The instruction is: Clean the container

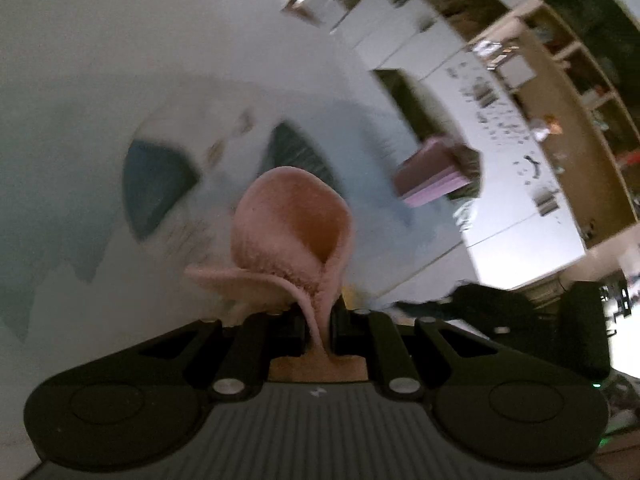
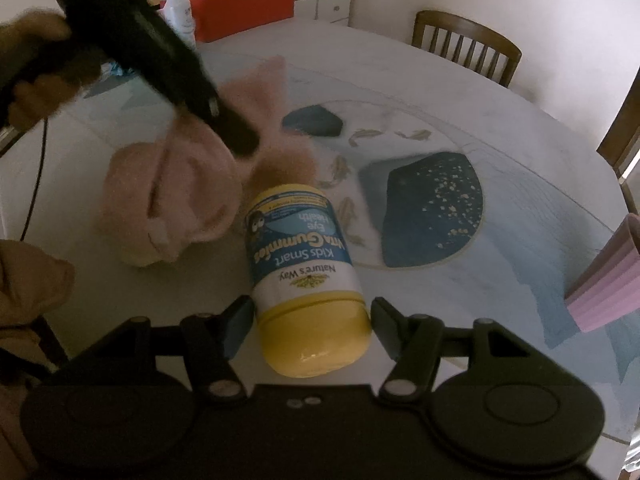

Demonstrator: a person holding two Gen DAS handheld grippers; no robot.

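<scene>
Both wrist views — down onto table [image 2: 400, 60].

The bottle [image 2: 306, 276] lies on its side on the table [image 2: 460, 80]. The cloth [image 2: 172, 196] is left of the bottle, probably touching it. The cup [image 2: 604, 280] lies far right of the bottle, a chair [image 2: 466, 46] behind.

A yellow-capped bottle [image 2: 306, 276] at the 6 o'clock side of the right wrist view carries an upside-down label reading "Nature's Way", "Kids Smart", "Vita Gummies" and "Eye Health". No other print there is legible, and the left wrist view shows no readable text.
</scene>
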